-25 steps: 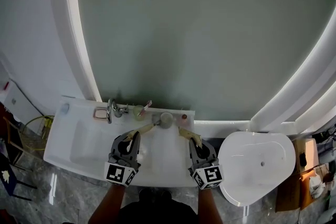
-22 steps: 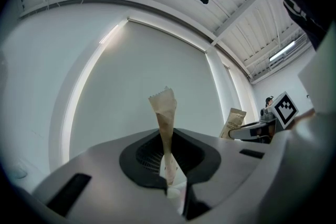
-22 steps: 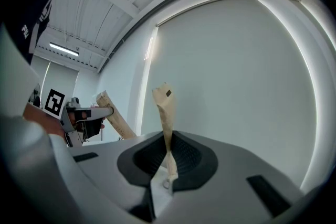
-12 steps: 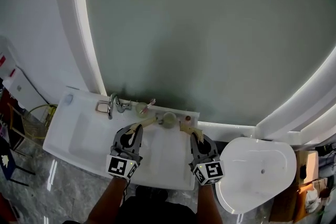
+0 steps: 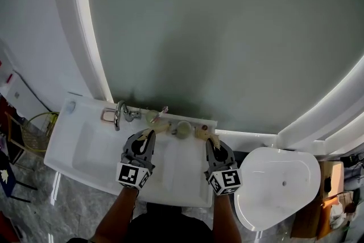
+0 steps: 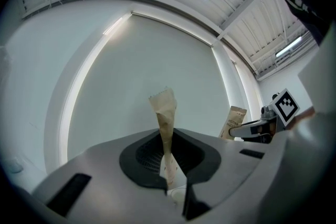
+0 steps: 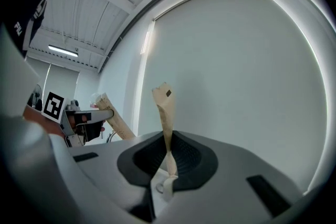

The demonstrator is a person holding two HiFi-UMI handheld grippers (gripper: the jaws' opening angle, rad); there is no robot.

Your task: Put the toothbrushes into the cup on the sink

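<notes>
Two paper-wrapped toothbrushes held; neither is in the cup.
Left toothbrush point(image 5: 157, 128), tan wrapper, is pinched in the left gripper point(image 5: 148, 136) and points to 1 o'clock. Right toothbrush point(image 5: 205, 134) is pinched in the right gripper point(image 5: 210, 143) and points to 11 o'clock. The grey-green cup point(image 5: 182, 130) stands upright at 12 o'clock, between both tips.

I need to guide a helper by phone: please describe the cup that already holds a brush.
Find the white sink, then the chrome tap on its back ledge. The small pale cup stands just right of that tap. Unlike the other cup farther right, it has a pink-tipped brush leaning out of it.
</notes>
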